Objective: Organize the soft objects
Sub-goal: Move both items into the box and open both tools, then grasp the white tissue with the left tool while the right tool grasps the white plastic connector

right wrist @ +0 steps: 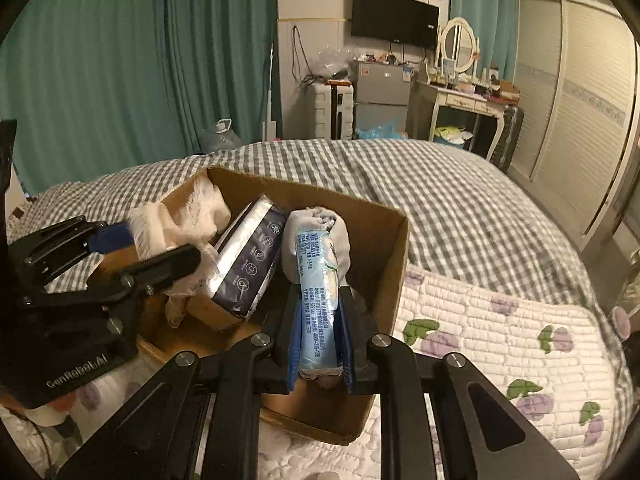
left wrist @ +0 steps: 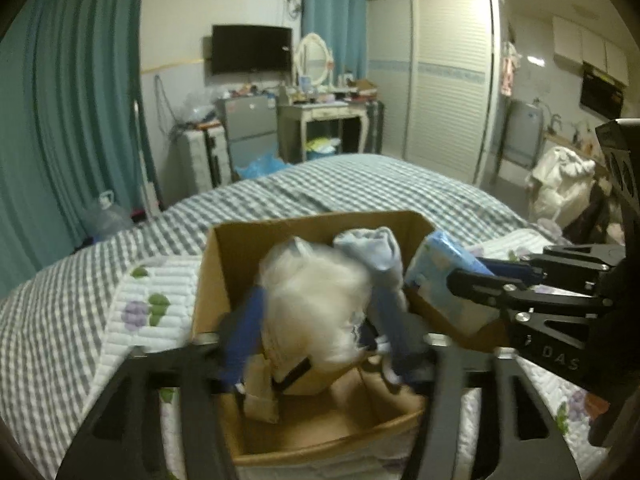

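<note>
Cardboard box (right wrist: pixel 396 248) on the quilted bed (right wrist: pixel 500 332) already holds a dark tissue pack (right wrist: pixel 250 264) and a grey rolled cloth (right wrist: pixel 344 240). Right gripper (right wrist: pixel 320 344) pinches a light-blue tissue pack (right wrist: pixel 316 300) over the box's 5 o'clock corner. Left gripper (left wrist: pixel 316 320) pinches a fluffy white bundle (left wrist: pixel 316 300) above the 9 o'clock side. Both remain unreleased, so packing looks nearly finished.

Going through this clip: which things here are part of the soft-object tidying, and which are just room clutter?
Part of the job:
cardboard box
white fluffy bundle held by left gripper
light blue pack held by right gripper
dark wrapped pack in the box
rolled pale cloth in the box

Just lying about:
television
mirror
water jug
wardrobe
</note>
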Demonstrator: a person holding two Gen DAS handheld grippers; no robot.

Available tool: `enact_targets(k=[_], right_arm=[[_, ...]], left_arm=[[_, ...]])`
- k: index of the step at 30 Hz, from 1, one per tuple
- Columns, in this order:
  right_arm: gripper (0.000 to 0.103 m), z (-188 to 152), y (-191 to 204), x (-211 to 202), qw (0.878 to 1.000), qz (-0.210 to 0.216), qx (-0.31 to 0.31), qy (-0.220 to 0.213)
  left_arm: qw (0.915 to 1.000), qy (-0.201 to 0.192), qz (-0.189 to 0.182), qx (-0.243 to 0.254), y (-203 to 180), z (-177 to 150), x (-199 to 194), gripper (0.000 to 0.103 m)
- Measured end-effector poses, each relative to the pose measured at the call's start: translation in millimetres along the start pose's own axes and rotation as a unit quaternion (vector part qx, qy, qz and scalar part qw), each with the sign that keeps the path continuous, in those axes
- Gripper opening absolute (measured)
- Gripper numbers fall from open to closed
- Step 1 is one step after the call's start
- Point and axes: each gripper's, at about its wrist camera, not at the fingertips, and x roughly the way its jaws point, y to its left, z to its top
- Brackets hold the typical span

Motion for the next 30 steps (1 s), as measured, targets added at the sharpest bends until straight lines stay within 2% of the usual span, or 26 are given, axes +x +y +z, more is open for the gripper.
enact_targets(k=[1,4,6,8,15,18,23,26,30], right_arm=[[0.016,-2,0,0,1.000,0.002,0.003,0.000],[0.018,2,-3,-3,1.000,0.001,0.005,-0.004],[0.027,4,-2,-10,1.000,0.000,0.009,-0.010],[0.041,7,-3,-24,1.000,-0.005,0.016,-0.025],[0.046,23,15,-101,0.997,-0.016,0.019,-0.073],[0.048,29,24,-140,0.996,-0.028,0.012,-0.089],[0.061,28,36,-203,0.993,-0.046,0.002,-0.111],[0.062,20,43,-225,0.992,-0.052,-0.006,-0.111],[0.062,2,50,-233,0.993,-0.051,-0.016,-0.100]], left_arm=[[1.0000,-0.005,0.007,0.001,0,0,-3,0.084],[0.9997,-0.016,0.018,0.007,-1,4,-13,0.084],[0.9995,-0.019,0.023,0.008,0,9,-21,0.084],[0.9993,-0.025,0.026,0.008,0,15,-37,0.084],[0.9970,-0.068,0.035,0.010,-4,36,-109,0.085],[0.9946,-0.093,0.044,0.011,-7,42,-147,0.091],[0.9909,-0.127,0.045,-0.007,-7,42,-201,0.092],[0.9894,-0.136,0.047,-0.016,-8,34,-222,0.092],[0.9890,-0.132,0.062,-0.022,-11,18,-233,0.092]])
